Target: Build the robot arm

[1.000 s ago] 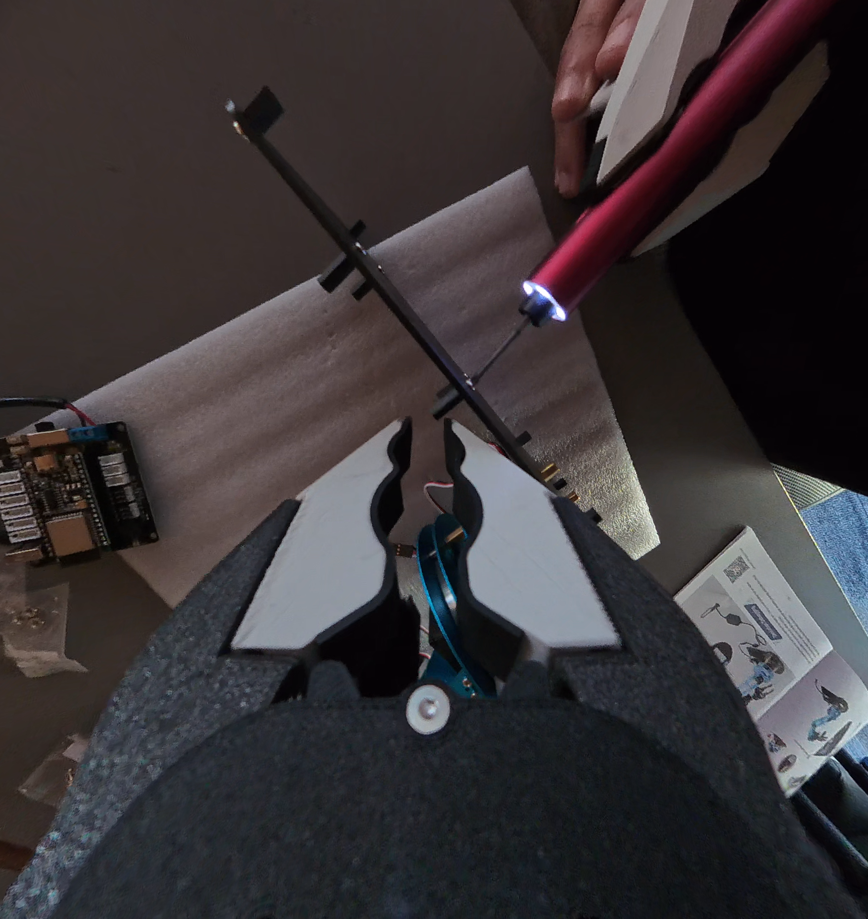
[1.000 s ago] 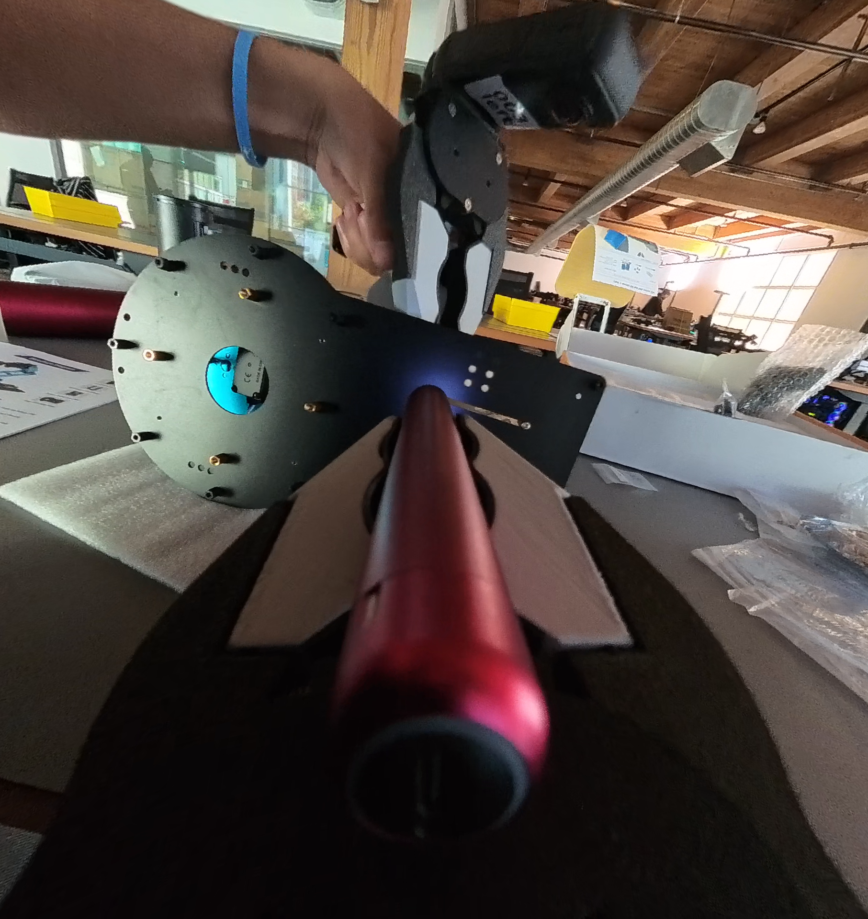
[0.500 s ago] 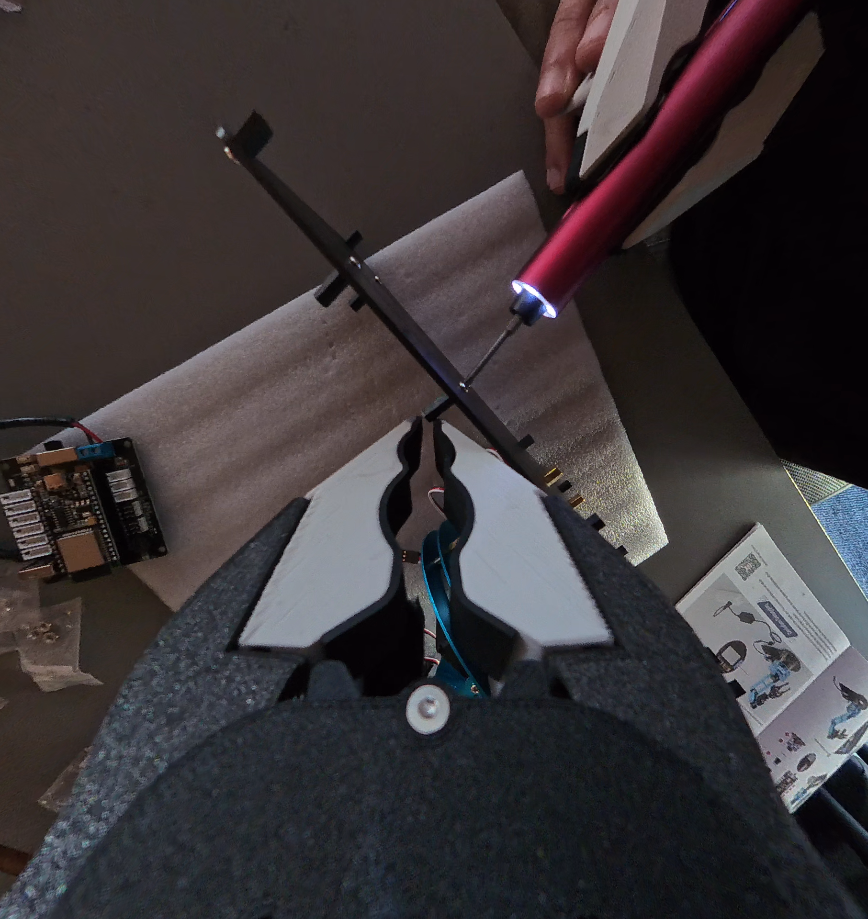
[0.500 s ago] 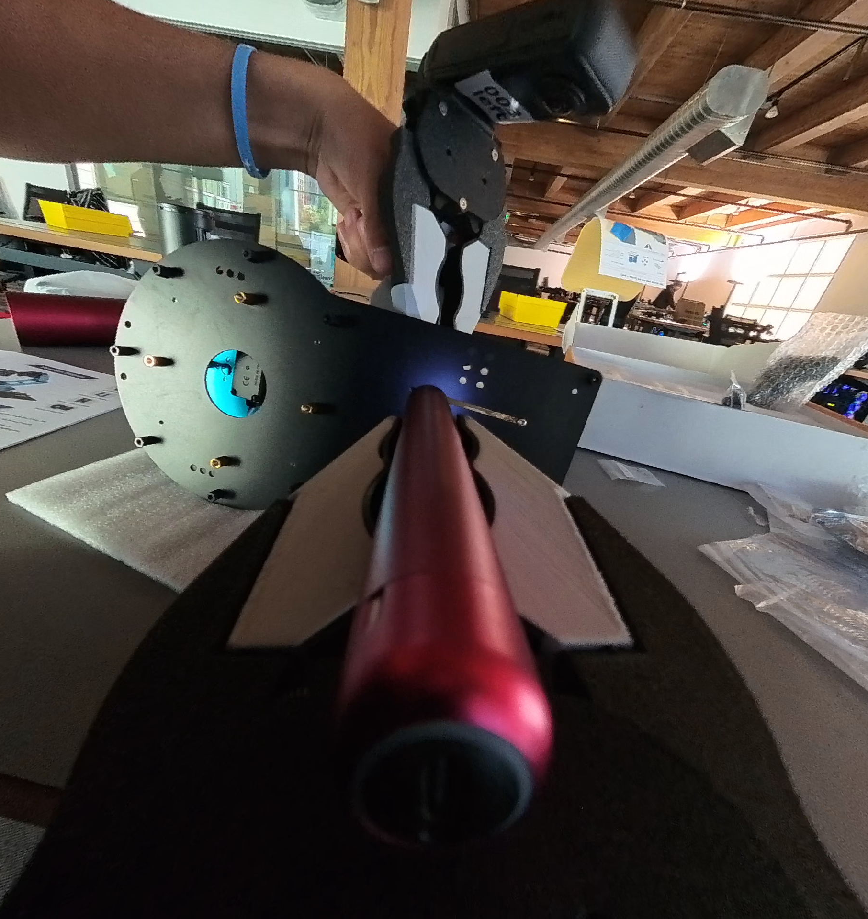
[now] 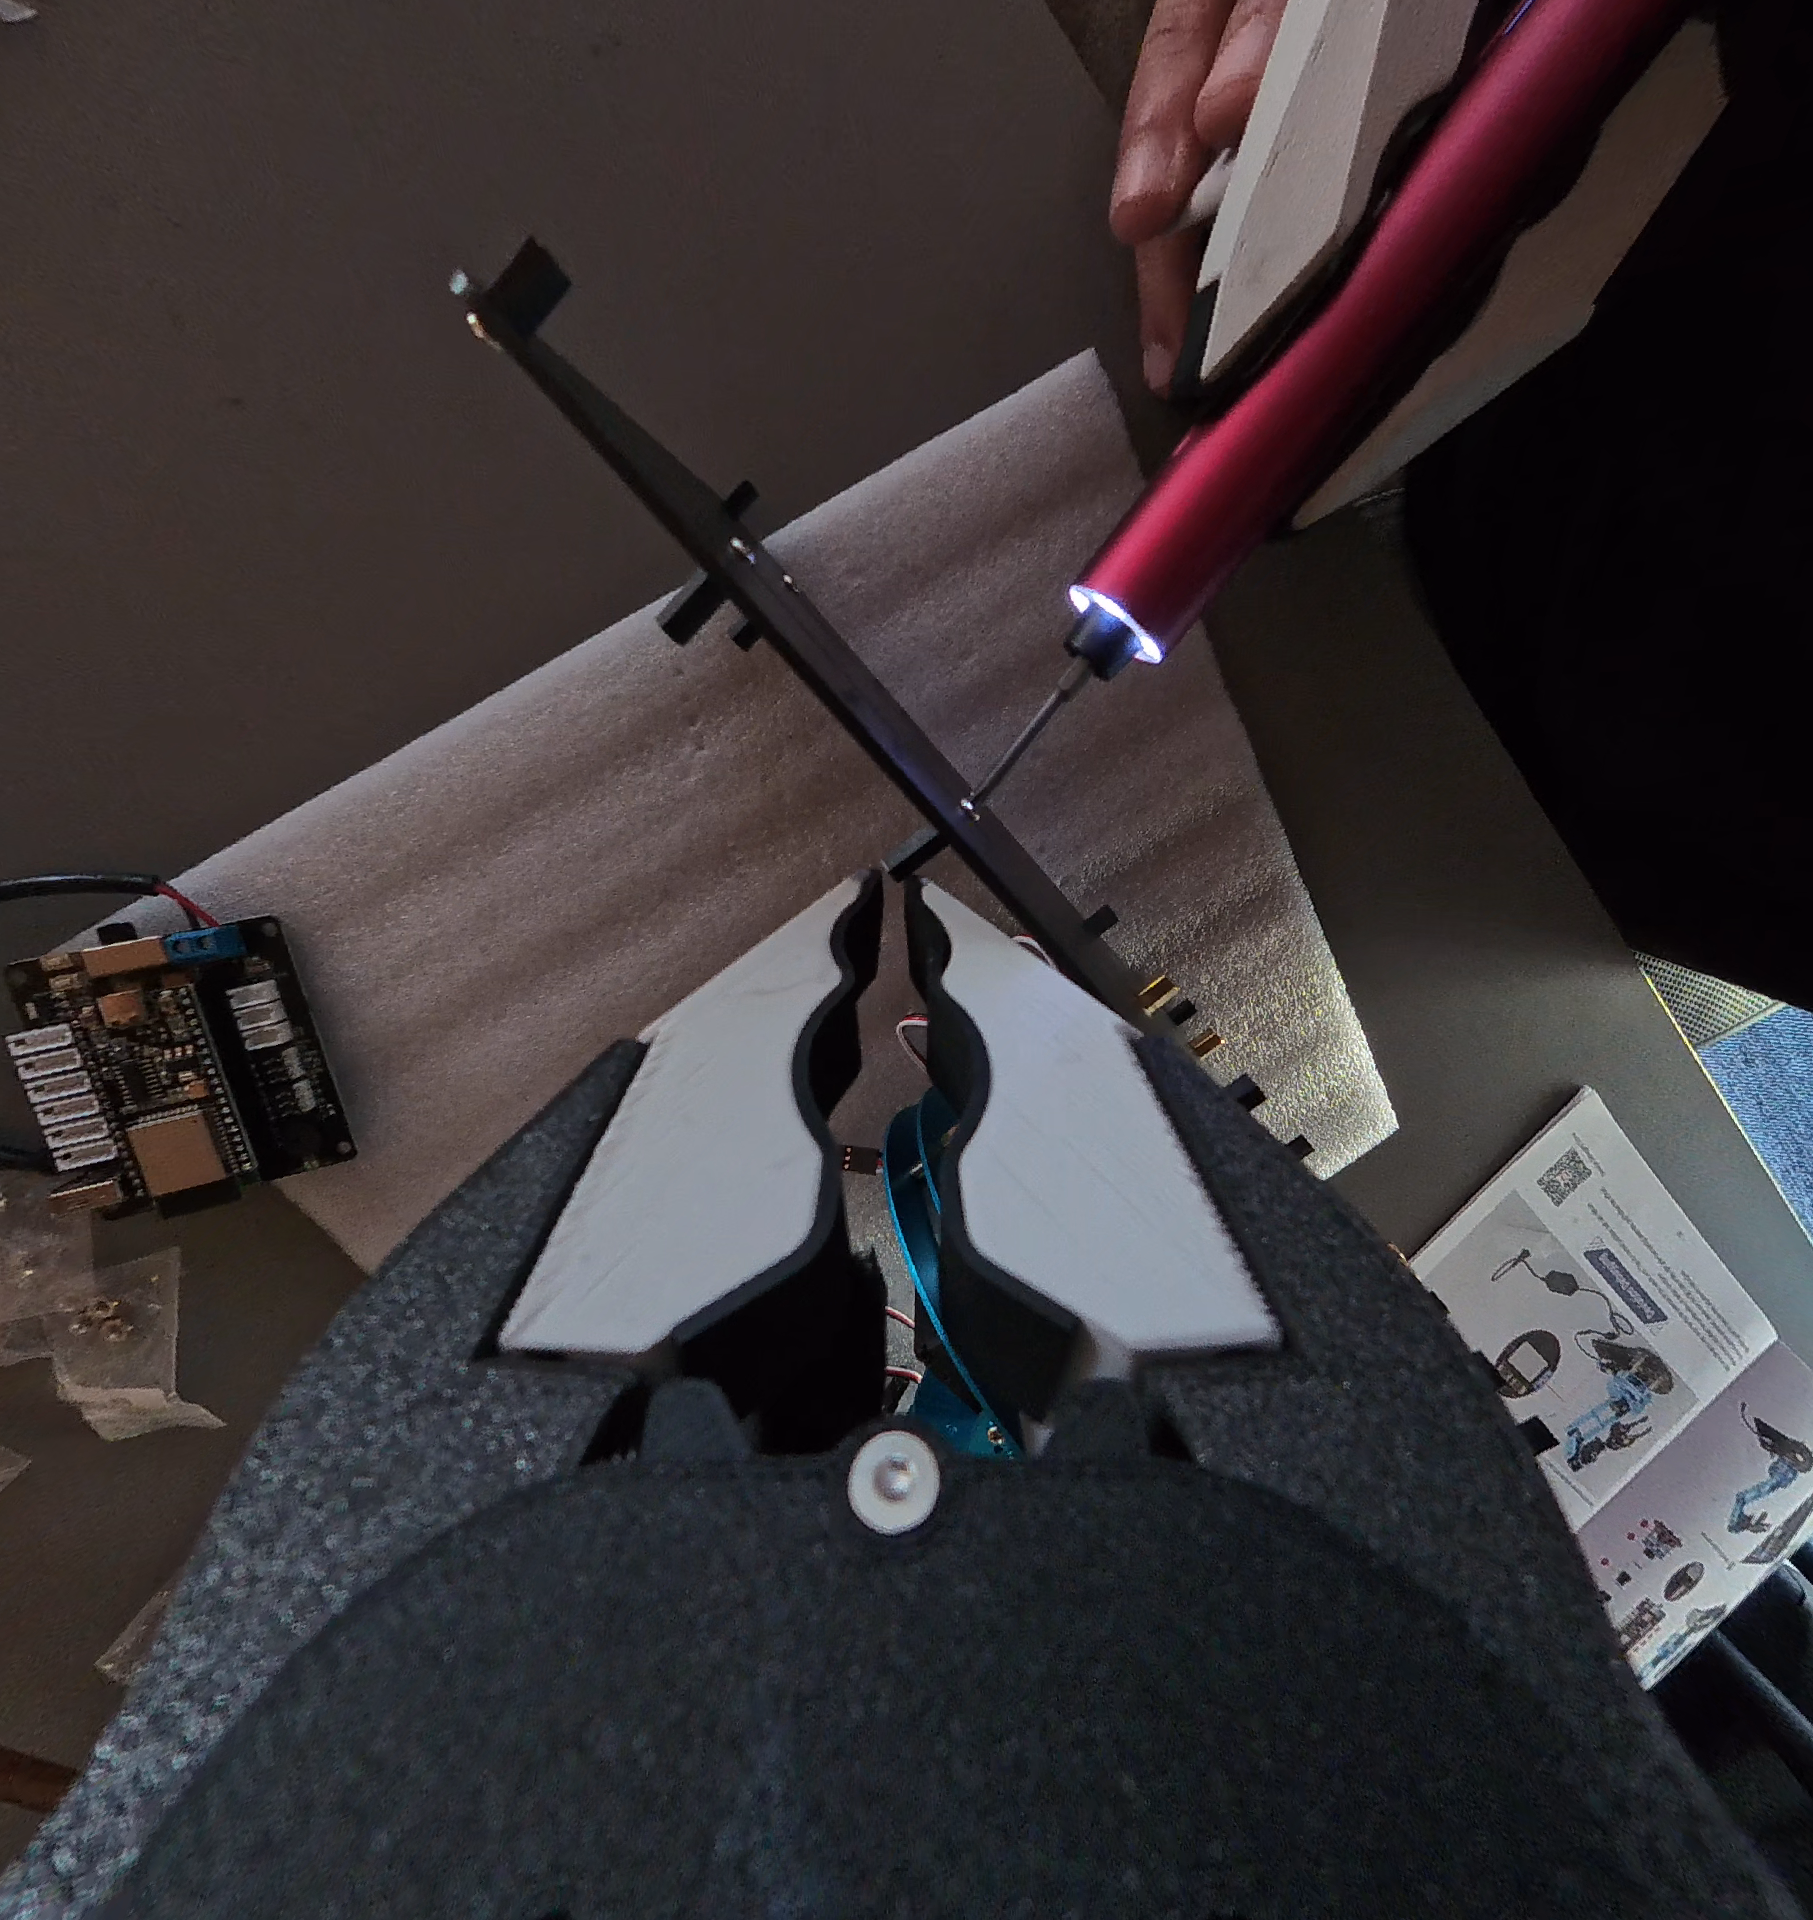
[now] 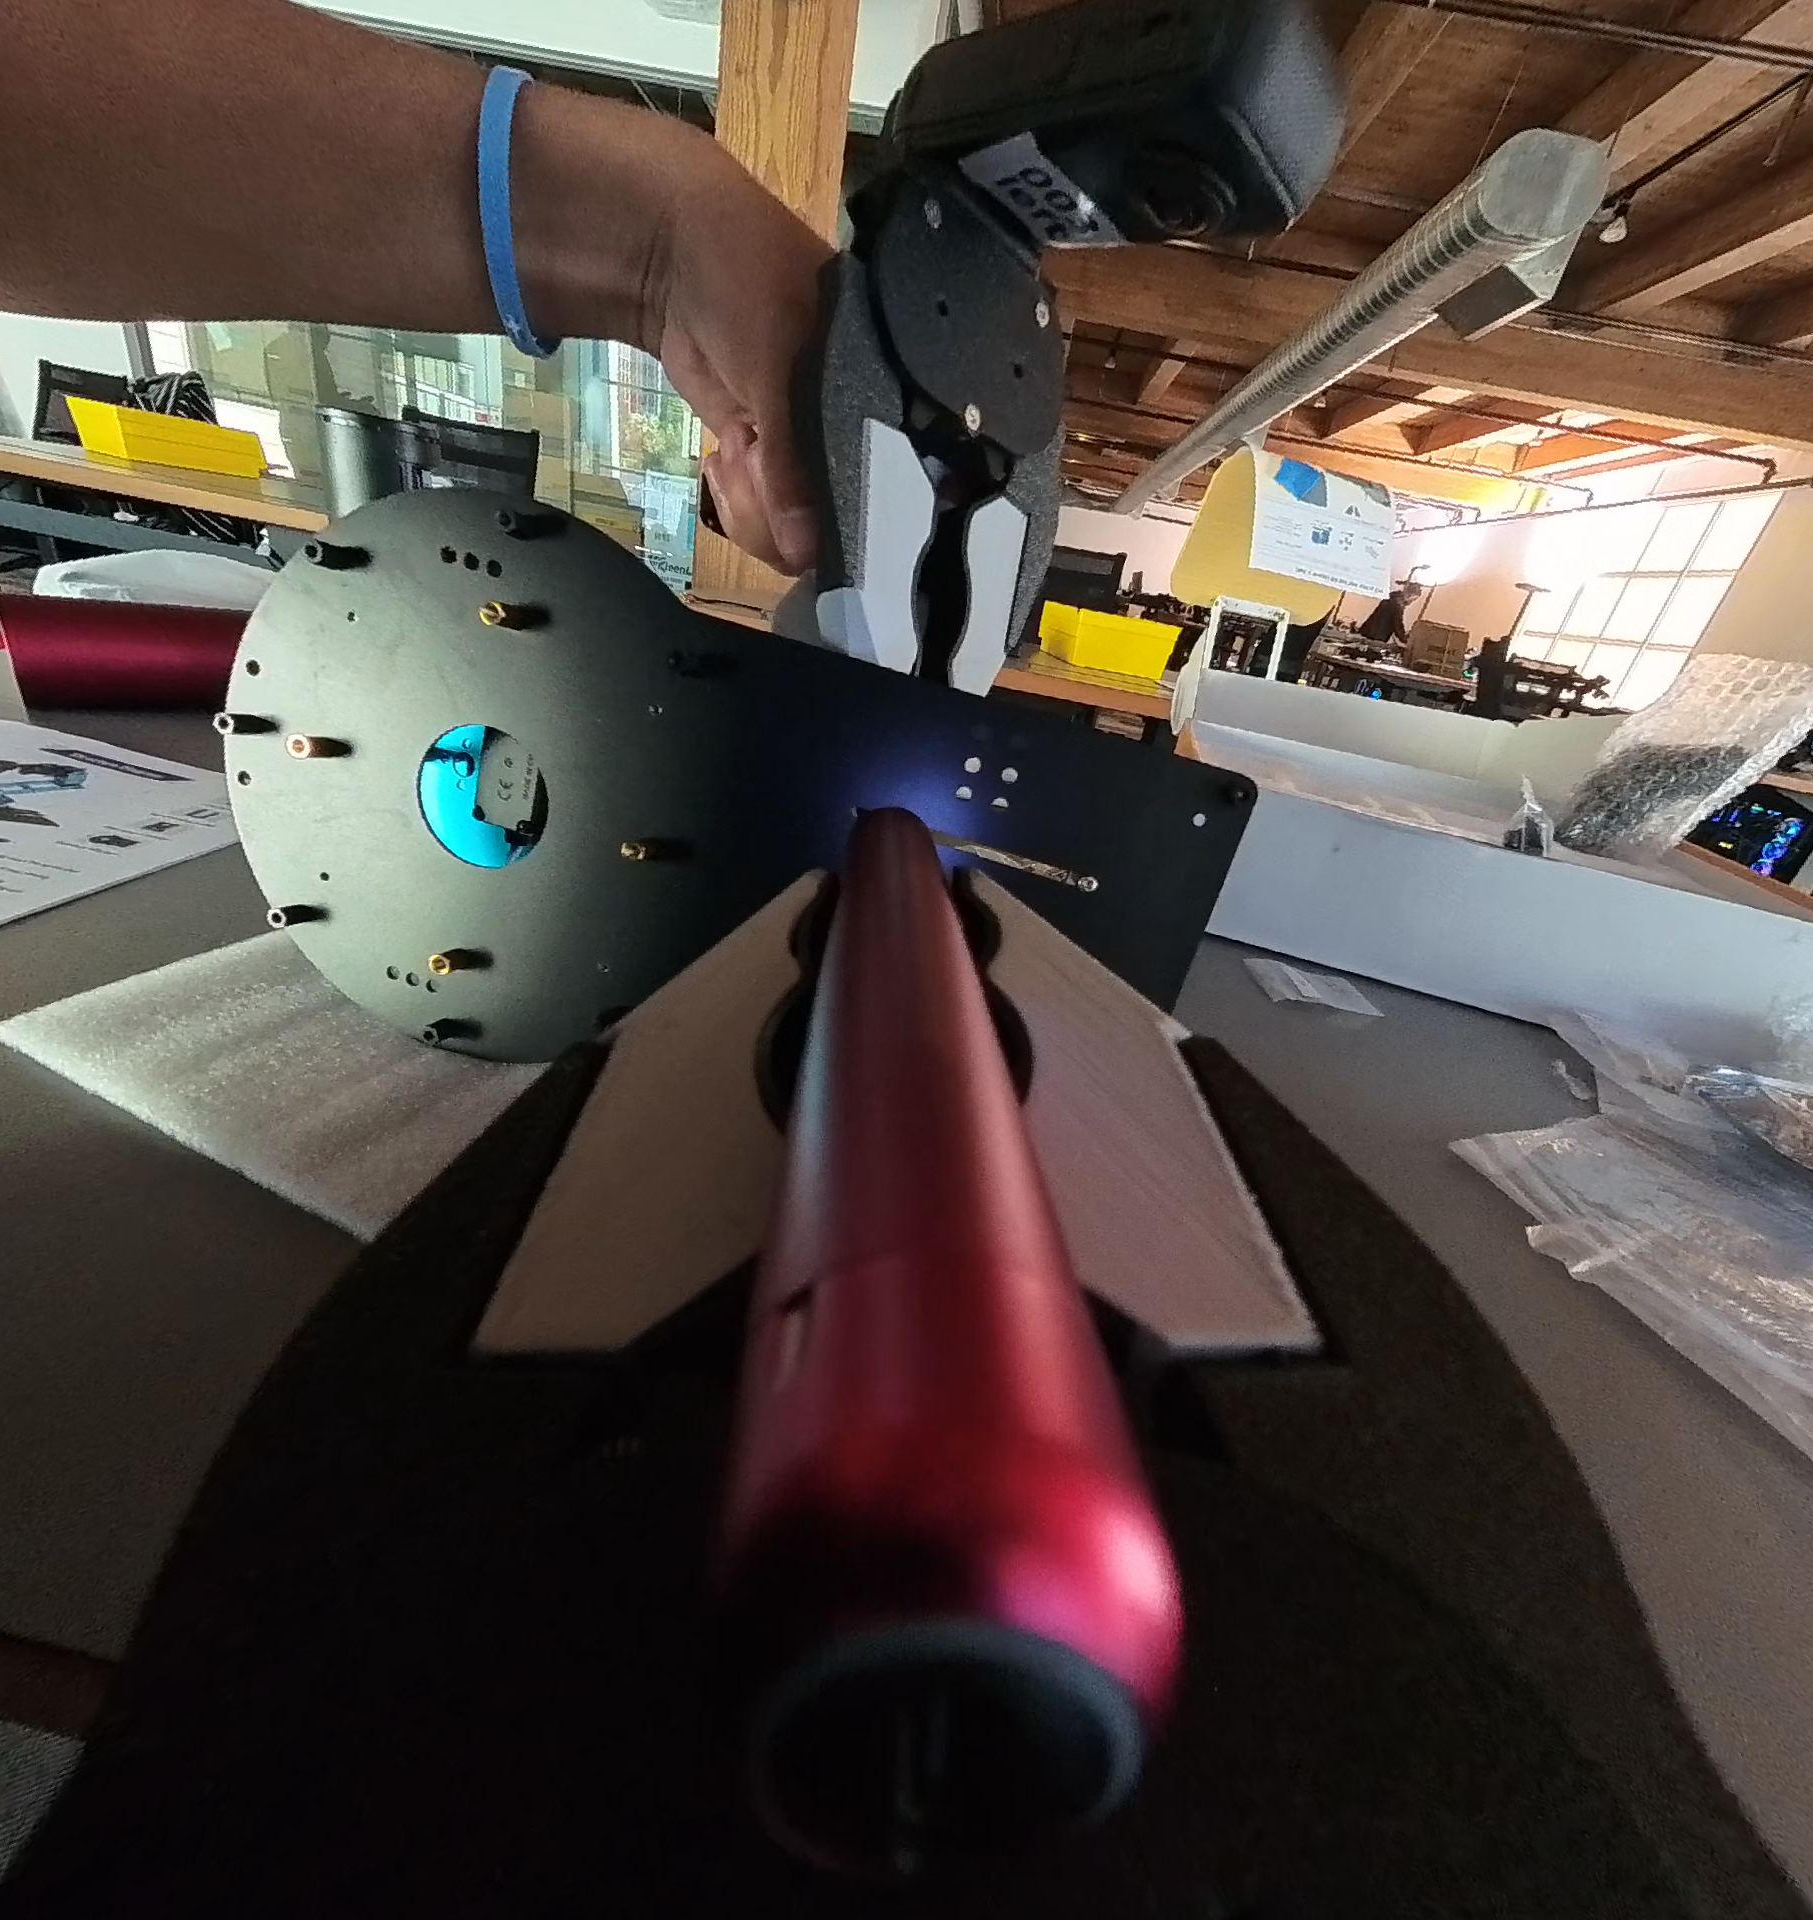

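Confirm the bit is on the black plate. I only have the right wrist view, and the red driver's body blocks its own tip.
Observer: Left wrist view shows the plate edge-on. The thin bit of the red screwdriver reaches it, tip at a small bright spot on the plate's face. I can't tell whether it is seated.
Operator: What is the left gripper on? I only see it above the plate's top edge.
Observer: The left gripper is not straddling the plate. Its tips nearly meet on the side away from the driver, and a blue ring-shaped part sits between the fingers, apparently gripped.
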`<state>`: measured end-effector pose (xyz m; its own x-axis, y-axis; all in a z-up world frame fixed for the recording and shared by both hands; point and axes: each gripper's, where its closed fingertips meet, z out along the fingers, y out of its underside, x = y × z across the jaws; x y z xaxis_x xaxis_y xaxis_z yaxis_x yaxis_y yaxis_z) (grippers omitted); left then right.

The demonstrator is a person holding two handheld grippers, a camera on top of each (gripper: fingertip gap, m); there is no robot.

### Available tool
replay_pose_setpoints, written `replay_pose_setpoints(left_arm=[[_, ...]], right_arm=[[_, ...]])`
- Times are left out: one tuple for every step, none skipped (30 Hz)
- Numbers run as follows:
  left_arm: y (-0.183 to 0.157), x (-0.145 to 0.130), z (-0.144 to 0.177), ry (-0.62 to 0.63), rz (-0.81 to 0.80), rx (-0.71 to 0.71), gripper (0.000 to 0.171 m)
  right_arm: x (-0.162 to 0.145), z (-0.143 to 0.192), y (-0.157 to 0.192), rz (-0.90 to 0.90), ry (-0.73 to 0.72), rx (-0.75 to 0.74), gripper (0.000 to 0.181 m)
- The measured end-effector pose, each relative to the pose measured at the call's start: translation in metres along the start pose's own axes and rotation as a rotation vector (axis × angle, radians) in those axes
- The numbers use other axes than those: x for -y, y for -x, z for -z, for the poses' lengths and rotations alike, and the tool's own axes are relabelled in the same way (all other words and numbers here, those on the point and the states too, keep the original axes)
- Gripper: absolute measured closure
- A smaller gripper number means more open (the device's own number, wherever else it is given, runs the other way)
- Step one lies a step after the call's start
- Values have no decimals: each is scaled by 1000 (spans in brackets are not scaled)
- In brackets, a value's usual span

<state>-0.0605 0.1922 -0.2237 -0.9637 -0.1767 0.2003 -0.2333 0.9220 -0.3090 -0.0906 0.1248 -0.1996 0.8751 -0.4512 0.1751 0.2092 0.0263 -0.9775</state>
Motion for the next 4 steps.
replay_pose_setpoints(left_arm=[[0, 0, 0, 0, 0, 0, 168], [0, 0, 0, 0, 0, -1, 168], [0, 0, 0, 1, -1, -1, 169], [0, 0, 0, 1, -2, -1, 169]], right_arm=[[0, 0, 0, 0, 0, 0, 160], [0, 0, 0, 0, 1, 0, 160], [0, -1, 0, 0, 4, 1, 160], [-1, -2, 0, -1, 10, 4, 160]])
